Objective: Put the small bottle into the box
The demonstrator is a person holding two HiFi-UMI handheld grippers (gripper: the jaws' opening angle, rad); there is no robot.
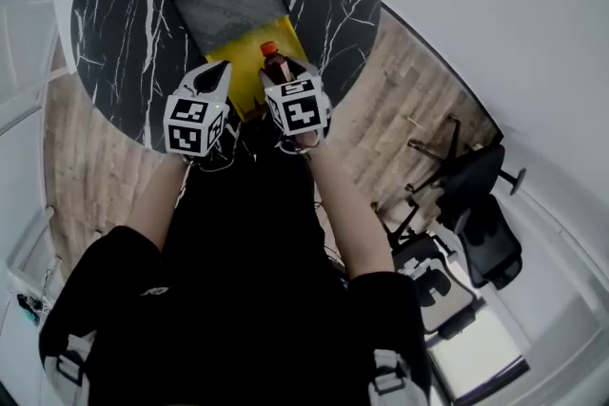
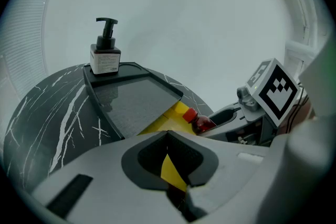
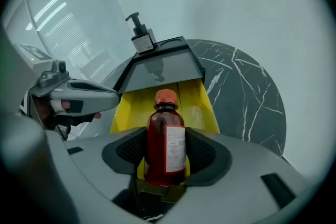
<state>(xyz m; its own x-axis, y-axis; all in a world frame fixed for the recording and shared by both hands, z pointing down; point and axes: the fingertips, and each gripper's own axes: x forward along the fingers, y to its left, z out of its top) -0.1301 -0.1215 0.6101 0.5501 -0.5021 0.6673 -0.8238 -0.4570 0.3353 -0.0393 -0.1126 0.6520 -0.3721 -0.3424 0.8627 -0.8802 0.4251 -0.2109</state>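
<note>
Marble table (image 1: 124, 14) bears yellow box (image 3: 126, 107); right hand-held gripper (image 3: 166, 153) grips small bottle (image 3: 165, 134).

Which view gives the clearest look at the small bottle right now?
The right gripper view: the small bottle stands upright, gripped in the right gripper, orange cap and label plain. The head view shows only its cap and shoulder; the left gripper view shows the same, smaller and off to one side.

Small bottle (image 1: 274, 62) — lower body behind right gripper (image 1: 280, 76); label print illegible
</note>
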